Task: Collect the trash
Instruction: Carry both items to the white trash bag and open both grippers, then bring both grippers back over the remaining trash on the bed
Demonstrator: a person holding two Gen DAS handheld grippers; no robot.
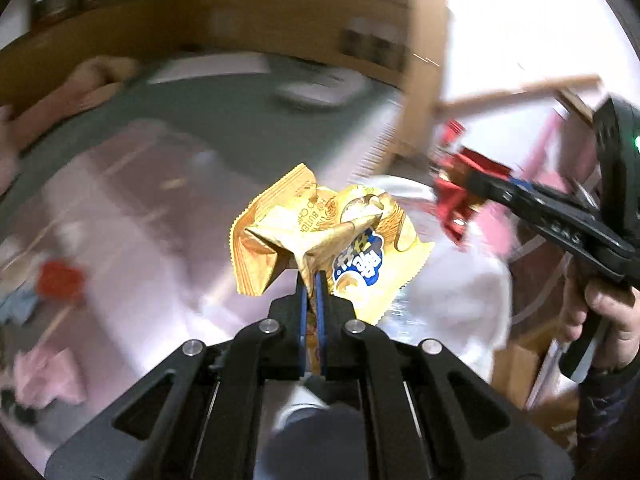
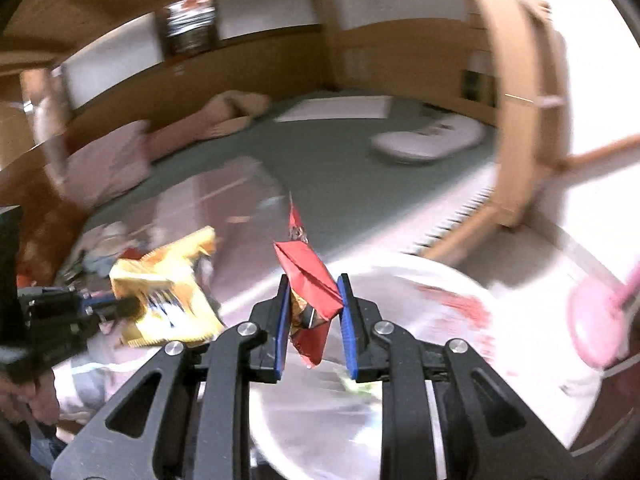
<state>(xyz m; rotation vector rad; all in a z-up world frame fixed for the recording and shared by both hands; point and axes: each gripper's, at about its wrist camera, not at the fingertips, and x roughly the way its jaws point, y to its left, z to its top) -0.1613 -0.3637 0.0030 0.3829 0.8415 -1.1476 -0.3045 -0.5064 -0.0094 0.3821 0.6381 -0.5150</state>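
A crumpled yellow wrapper point(image 1: 320, 236) is pinched by the fully closed left gripper point(image 1: 311, 280) at frame centre. A red wrapper point(image 2: 310, 280) is clamped in the narrowly parted right gripper point(image 2: 314, 300), presumably for carrying to the white bag point(image 2: 440, 300) at lower right.

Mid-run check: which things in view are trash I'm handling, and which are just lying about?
Job:
- yellow snack bag, in left claw
- red wrapper, in right claw
- white bag

Lying about:
- pink cushions
- white pad
- pink round thing
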